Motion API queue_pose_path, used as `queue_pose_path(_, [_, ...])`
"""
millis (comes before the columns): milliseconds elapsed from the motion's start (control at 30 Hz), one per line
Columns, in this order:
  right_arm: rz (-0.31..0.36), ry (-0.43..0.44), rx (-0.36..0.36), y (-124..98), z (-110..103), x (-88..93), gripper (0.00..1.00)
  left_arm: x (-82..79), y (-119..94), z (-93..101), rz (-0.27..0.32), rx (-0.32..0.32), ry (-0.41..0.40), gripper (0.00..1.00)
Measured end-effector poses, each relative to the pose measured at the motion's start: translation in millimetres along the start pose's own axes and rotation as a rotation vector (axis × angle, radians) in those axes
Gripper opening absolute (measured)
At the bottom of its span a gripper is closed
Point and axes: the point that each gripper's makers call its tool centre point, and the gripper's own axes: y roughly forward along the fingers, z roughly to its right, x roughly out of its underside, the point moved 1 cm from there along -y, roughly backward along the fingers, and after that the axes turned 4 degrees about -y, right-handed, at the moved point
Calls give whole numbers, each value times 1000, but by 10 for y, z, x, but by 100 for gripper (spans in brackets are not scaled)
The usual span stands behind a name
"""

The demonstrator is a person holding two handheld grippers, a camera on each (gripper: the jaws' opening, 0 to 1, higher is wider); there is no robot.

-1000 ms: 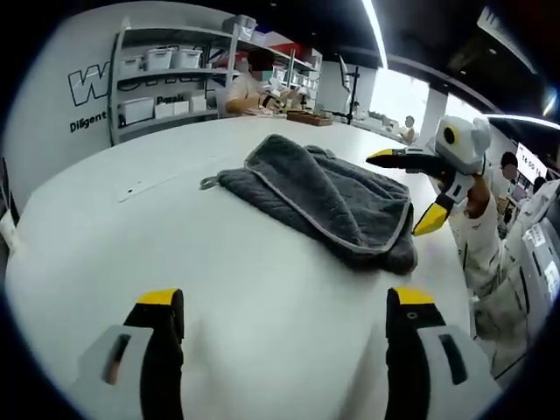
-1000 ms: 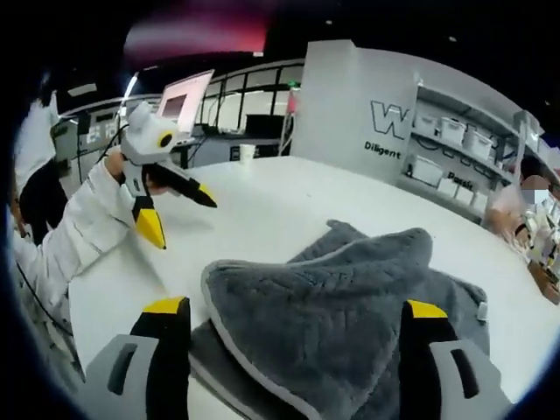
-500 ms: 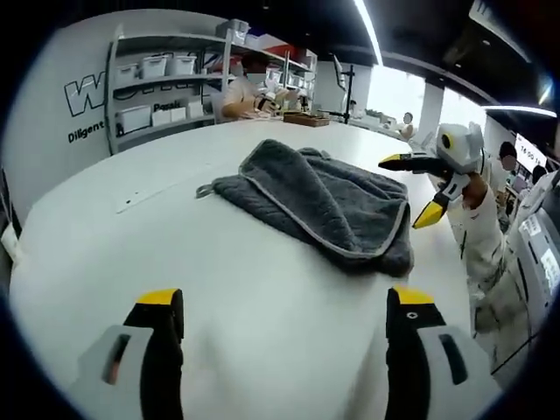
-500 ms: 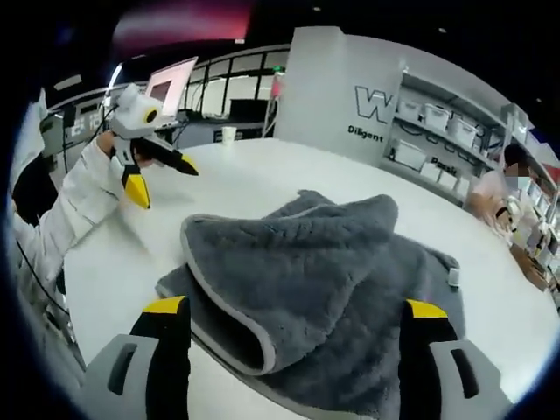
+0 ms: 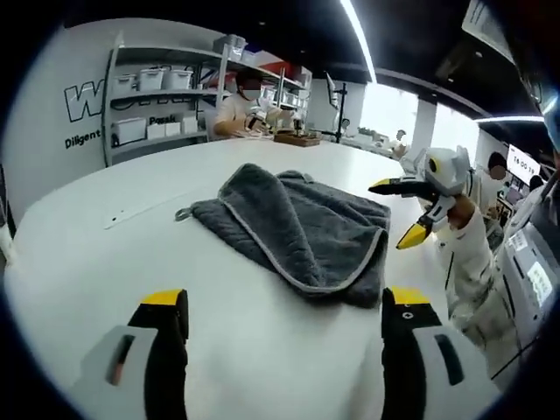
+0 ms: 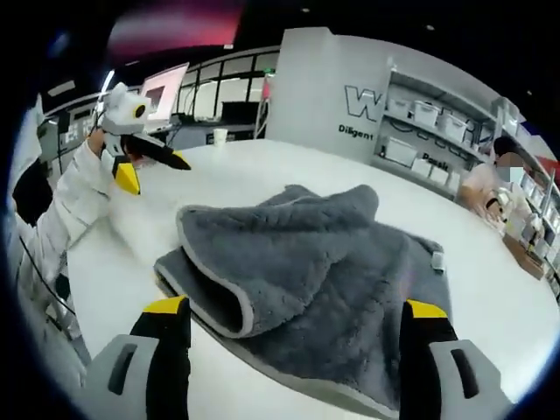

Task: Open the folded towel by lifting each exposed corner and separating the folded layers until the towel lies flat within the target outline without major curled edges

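The white counter (image 5: 79,262) carries the grey towel (image 5: 297,223), which lies near its middle, folded over in thick layers with a pale-edged flap rolled back on itself (image 6: 229,289); no target outline can be made out on the surface. Over the last second both cameras have drawn back from the cloth: in the right gripper view the towel, which a second ago bulged up between the jaws, now sits lower and farther off, and the flap has settled into a loose curl rather than lying open. That reads as a release and a retreat, so the unfolding is barely begun and a fresh grasp on an exposed corner is probably what comes next. The left gripper (image 5: 284,302) hangs over bare counter short of the towel, its jaws spread wide and holding nothing; the right gripper (image 6: 297,306) is likewise parted and empty, with the towel's near edge lying between its yellow tips but apart from them. On the far wall (image 6: 328,83) large letters begin with a "W" and are then hidden, and beneath them smaller writing starts "Diligent"; the shelves (image 5: 157,83) hold white bins, and a small tag (image 6: 437,260) on the towel is too small to read.
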Motion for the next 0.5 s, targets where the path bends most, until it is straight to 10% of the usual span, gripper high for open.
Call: queue_pose_path(500, [41,9,-9,-110,-3,-10,96,58,185,20,79,-101,-121,83])
